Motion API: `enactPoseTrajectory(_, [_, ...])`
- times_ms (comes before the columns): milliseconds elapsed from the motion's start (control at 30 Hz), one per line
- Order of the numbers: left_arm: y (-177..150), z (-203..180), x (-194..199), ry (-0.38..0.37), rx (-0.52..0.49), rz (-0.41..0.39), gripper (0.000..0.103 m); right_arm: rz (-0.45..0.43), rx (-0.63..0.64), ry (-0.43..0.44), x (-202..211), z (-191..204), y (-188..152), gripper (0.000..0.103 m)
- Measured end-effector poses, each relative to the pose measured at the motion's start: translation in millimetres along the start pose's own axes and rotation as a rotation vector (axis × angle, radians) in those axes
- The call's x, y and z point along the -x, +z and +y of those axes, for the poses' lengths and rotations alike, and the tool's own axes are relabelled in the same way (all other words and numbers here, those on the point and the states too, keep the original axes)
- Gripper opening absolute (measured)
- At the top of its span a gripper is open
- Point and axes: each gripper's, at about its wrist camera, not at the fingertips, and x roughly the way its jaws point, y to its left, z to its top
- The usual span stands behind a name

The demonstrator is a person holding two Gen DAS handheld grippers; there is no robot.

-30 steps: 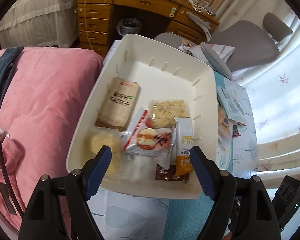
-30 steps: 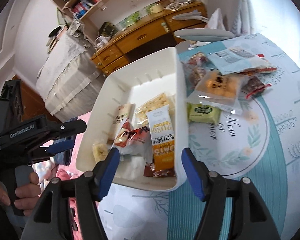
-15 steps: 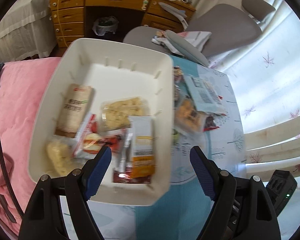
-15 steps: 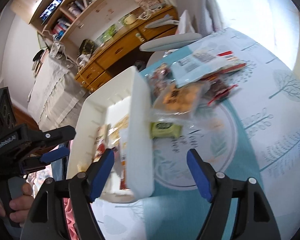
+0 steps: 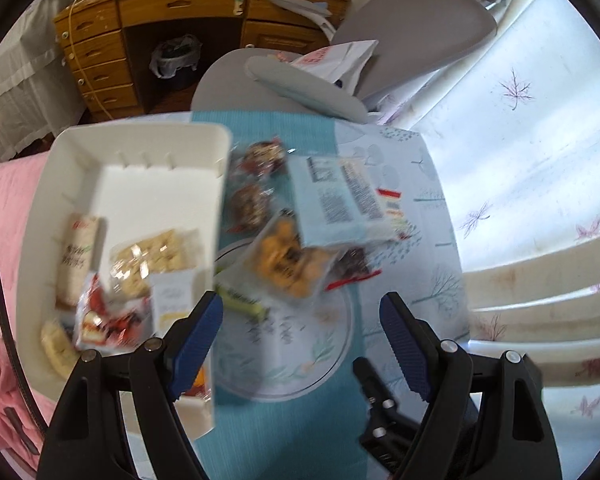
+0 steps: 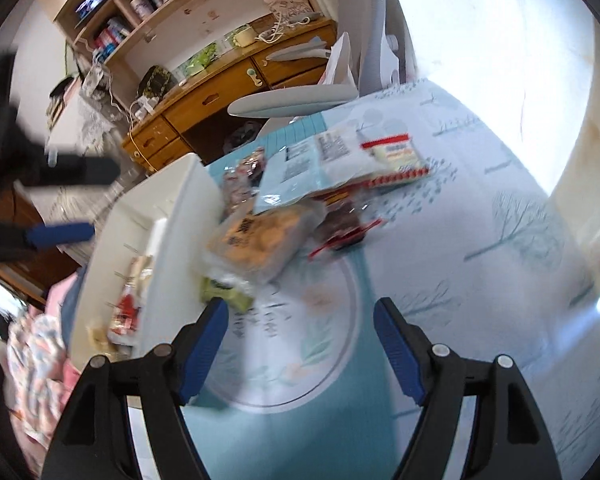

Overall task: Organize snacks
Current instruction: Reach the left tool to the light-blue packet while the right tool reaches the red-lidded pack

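Note:
A white bin (image 5: 148,148) sits at the table's left edge and holds several snack packs, among them a clear pack of pale biscuits (image 5: 156,258) and a red-and-white pack (image 5: 108,322). Loose snacks lie on the table right of it: an orange snack bag (image 5: 288,264), a green bar (image 5: 242,302), a light blue packet (image 5: 336,200) and dark wrapped sweets (image 5: 252,204). My left gripper (image 5: 300,320) is open and empty above the table, just short of the green bar. My right gripper (image 6: 300,324) is open and empty, near the green bar (image 6: 226,294) and orange bag (image 6: 260,236). The bin (image 6: 172,216) shows at left.
The table wears a blue and white patterned cloth (image 5: 380,360). A grey chair (image 5: 400,28) stands at the far edge, a wooden desk (image 5: 180,12) behind it. A pink quilt (image 5: 0,240) lies left of the bin. Curtains (image 5: 540,120) hang on the right.
Both grippers have swung right, from over the bin to over the table and the loose snacks. Both stayed open and empty.

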Motion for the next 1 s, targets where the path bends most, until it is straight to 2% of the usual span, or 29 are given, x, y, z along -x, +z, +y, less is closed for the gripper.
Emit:
enactPoseTrajectory(167, [23, -26, -24, 0.010, 0.016, 0.029, 0.080, -0.036, 0.085, -0.037, -8, -12, 9, 0.076])
enactPoseTrajectory(300, [39, -35, -44, 0.008, 0.048, 0.068, 0.080, -0.102, 0.228, -0.081, -13, -10, 15, 0.076])
enactPoseTrajectory(433, [55, -38, -67, -0.007, 0.088, 0.106, 0.080, -0.128, 0.349, -0.088, -24, -6, 16, 0.076])
enactPoseTrajectory(500, [63, -38, -76, -0.021, 0.112, 0.113, 0.080, -0.141, 0.382, -0.088, -29, -5, 15, 0.076])
enactPoseTrajectory(667, [80, -36, -105, 0.013, 0.147, 0.159, 0.080, -0.153, 0.438, -0.107, -44, -3, 14, 0.076])
enactPoseTrajectory(767, [90, -35, -127, 0.014, 0.175, 0.192, 0.086, -0.164, 0.459, -0.114, -51, -1, 15, 0.076])
enactPoseTrajectory(1000, [106, -40, -181, 0.047, 0.161, 0.292, 0.088, -0.153, 0.546, -0.149, -69, 9, 11, 0.076])
